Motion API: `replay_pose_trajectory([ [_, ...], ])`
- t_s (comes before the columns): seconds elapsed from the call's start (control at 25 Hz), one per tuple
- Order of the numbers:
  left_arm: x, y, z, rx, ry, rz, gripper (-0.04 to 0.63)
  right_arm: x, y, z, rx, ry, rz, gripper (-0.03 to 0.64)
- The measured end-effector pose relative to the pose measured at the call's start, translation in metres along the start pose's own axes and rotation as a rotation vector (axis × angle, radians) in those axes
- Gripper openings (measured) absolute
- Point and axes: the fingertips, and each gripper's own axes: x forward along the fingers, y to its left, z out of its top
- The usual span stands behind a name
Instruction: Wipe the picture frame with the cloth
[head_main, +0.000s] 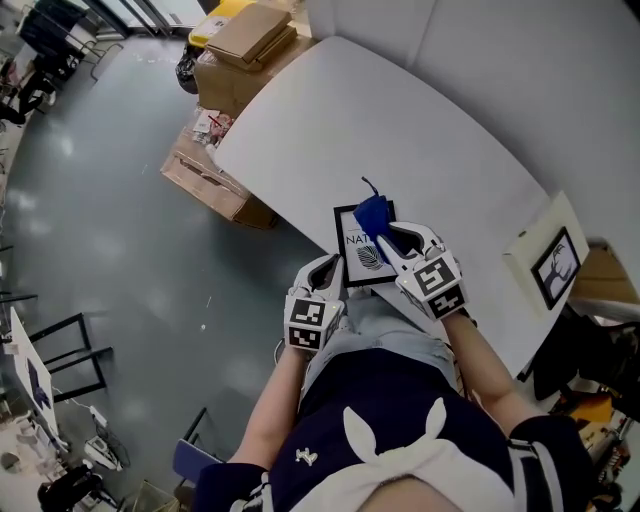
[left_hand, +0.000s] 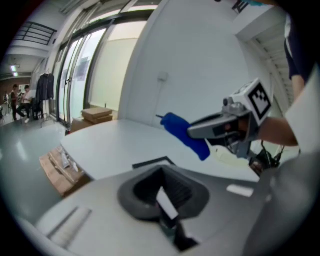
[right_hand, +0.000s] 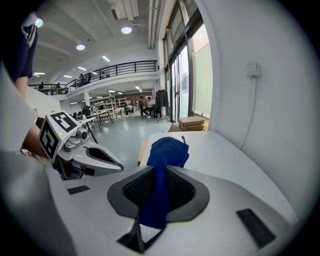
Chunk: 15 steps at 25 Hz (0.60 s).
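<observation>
Right gripper (head_main: 386, 236) clamps the cloth (head_main: 372, 214), left gripper (head_main: 329, 270) looks pinched on the picture frame (head_main: 361, 259) edge; we should steady the frame and sweep flat, light strokes

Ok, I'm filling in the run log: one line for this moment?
right hand-held gripper: shut on blue cloth, over picture frame | left hand-held gripper: at frame's near corner, grip unclear | wiping: contact unclear

Bunched blue cloth (head_main: 372, 215) over black picture frame (head_main: 358, 250).
</observation>
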Motion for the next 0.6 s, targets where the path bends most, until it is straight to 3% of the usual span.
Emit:
replay_pose_trajectory([
  [0.6,0.047,0.018,-0.034,-0.067,0.082,0.028,0.002,0.063,-0.017,-0.017,-0.052,0.071,0.043,0.067],
])
